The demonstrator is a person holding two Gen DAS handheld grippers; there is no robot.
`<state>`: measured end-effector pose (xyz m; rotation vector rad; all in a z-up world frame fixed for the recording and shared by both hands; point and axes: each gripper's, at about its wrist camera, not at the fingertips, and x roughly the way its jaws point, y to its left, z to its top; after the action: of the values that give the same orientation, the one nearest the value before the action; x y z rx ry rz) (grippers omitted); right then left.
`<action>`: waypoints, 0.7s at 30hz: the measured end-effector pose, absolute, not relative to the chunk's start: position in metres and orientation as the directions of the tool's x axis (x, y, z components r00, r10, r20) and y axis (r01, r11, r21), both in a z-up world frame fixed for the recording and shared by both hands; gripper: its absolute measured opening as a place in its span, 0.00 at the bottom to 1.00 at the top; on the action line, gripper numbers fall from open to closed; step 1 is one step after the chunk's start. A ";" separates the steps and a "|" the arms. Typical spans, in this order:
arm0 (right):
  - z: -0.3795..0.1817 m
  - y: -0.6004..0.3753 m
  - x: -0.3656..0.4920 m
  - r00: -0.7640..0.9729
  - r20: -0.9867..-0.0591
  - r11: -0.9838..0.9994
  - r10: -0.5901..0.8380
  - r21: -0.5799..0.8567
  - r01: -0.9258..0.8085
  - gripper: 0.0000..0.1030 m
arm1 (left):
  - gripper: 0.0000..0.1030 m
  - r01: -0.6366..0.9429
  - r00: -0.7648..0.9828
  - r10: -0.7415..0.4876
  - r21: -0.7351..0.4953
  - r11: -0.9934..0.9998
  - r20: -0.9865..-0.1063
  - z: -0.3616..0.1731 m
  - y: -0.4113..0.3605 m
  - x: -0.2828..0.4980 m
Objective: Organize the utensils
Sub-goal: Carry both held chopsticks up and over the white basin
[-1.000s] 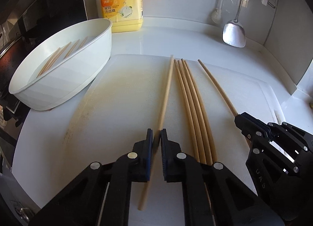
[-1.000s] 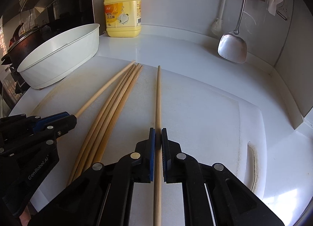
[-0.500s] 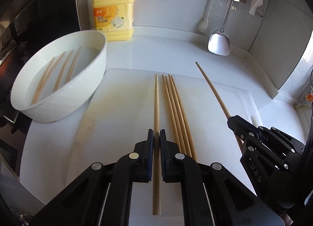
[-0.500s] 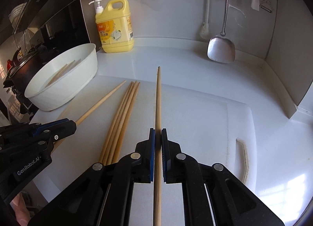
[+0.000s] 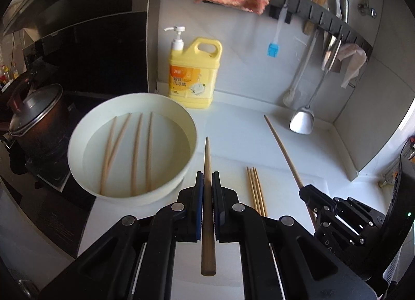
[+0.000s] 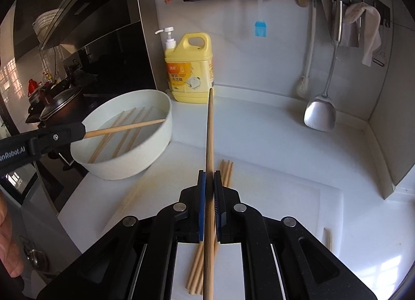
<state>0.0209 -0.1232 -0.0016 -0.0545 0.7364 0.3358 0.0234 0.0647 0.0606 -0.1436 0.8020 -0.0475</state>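
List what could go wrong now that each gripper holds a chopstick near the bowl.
1. The left gripper holds its chopstick with the tip just at the rim of the white bowl; released short, it may land outside.
2. The right gripper clamps its chopstick near the thick end, so the long front part could swing into the detergent bottle.

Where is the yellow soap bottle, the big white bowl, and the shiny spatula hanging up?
Yellow dish soap bottle (image 5: 193, 82): left wrist view, on its orange label.
White bowl (image 5: 135, 197): left wrist view, on the near outer wall.
Metal spatula (image 6: 319, 116): right wrist view, on its flat blade.
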 end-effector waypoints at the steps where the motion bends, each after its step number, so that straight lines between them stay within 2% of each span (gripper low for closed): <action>1: 0.000 -0.113 0.024 0.686 -0.666 0.942 0.292 0.075 -0.328 0.06 | 0.07 -0.012 0.704 -0.096 -0.147 0.989 -0.704 0.065 0.075 0.028; 6: -0.002 -0.050 0.052 0.666 -0.673 0.933 0.321 0.103 -0.346 0.06 | 0.07 0.006 0.710 -0.099 -0.135 0.991 -0.698 0.062 0.129 0.064; 12: -0.025 0.026 0.087 0.603 -0.724 0.930 0.335 0.151 -0.336 0.06 | 0.07 0.025 0.615 -0.118 -0.131 0.991 -0.780 0.011 0.194 0.111; 21: -0.055 0.083 0.122 0.508 -0.794 0.935 0.334 0.209 -0.287 0.06 | 0.07 0.071 0.491 -0.166 -0.150 0.986 -0.855 -0.039 0.233 0.150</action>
<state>0.1224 0.0833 -0.0551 0.0527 0.9685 0.3746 0.1497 0.2326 -0.0391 -0.0991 1.0481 -0.1441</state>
